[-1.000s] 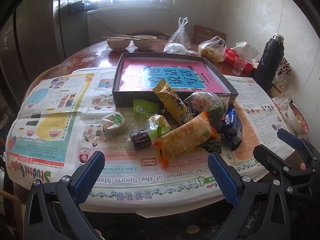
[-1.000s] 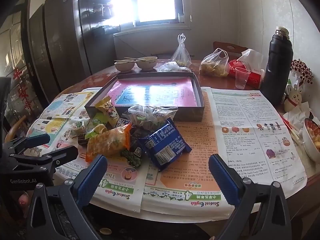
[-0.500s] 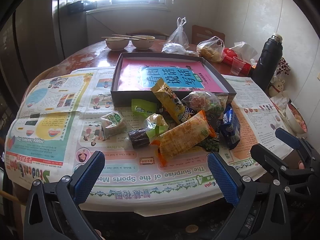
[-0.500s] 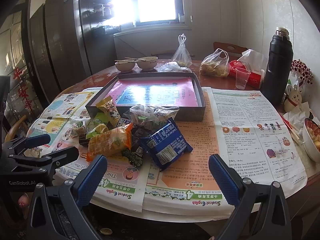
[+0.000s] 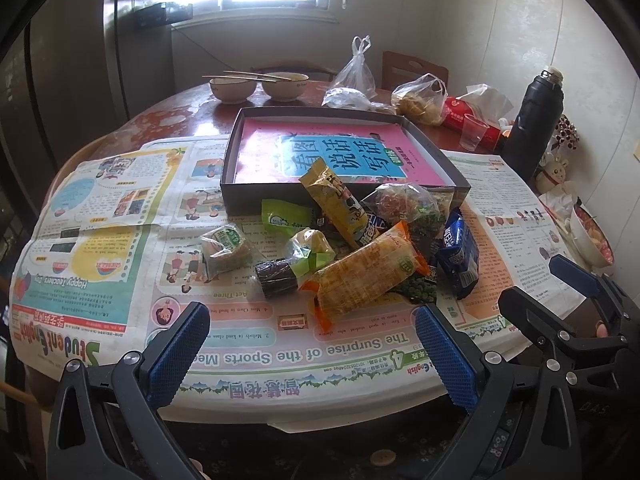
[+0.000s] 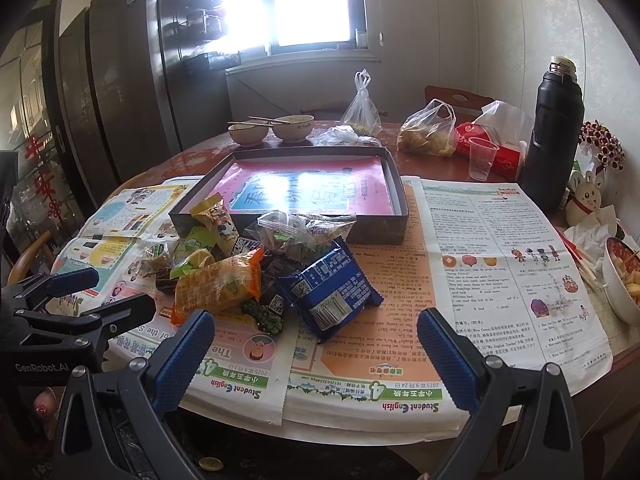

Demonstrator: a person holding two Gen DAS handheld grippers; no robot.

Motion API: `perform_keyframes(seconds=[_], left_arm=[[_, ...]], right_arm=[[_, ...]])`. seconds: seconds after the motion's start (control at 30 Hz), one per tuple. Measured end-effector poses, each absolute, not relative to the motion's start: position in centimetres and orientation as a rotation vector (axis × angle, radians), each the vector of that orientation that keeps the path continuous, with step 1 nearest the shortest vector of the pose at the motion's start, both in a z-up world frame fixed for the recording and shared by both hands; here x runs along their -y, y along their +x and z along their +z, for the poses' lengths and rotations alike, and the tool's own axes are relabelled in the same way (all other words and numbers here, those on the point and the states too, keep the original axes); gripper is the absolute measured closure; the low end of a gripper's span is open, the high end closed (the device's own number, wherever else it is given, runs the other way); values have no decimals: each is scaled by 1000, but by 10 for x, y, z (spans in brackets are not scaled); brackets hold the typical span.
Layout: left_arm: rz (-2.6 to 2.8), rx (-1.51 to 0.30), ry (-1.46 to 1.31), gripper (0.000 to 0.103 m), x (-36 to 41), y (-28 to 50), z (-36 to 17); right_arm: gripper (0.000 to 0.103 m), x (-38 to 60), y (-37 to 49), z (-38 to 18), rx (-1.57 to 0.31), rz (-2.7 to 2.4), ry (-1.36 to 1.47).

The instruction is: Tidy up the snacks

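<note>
A pile of snack packets lies on newspaper in front of a shallow dark box (image 5: 240,148) (image 6: 400,208) lined with a pink and blue sheet. The pile holds an orange packet (image 5: 364,272) (image 6: 218,284), a blue packet (image 5: 460,256) (image 6: 332,292), a yellow packet (image 5: 336,200), a clear bag of sweets (image 6: 296,232) and small green-wrapped cakes (image 5: 224,246). My left gripper (image 5: 312,354) is open and empty near the table's front edge, short of the pile. My right gripper (image 6: 316,356) is open and empty, in front of the blue packet.
A black flask (image 6: 554,136), a plastic cup (image 6: 480,158), a red tissue pack (image 6: 500,148) and plastic bags (image 6: 428,132) stand behind the box. Two bowls with chopsticks (image 5: 256,84) sit at the back. A bowl of food (image 6: 624,280) sits at the right edge.
Both grippers have drifted slightly toward the table; the pile sits a little closer in both views. Nothing on the table has moved.
</note>
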State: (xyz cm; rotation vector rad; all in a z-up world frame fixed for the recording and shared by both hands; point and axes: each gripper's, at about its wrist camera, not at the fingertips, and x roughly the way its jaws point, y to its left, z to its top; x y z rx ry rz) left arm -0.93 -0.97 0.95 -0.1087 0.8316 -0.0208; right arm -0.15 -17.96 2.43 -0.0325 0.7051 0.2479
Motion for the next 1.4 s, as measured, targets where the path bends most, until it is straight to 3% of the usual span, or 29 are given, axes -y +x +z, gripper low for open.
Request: perform_keyframes(seconds=[1.4], left_arm=[[-65,-874,-95,1,13,0,-2]], right_arm=[[1,179,3,17,-723,240,-40]])
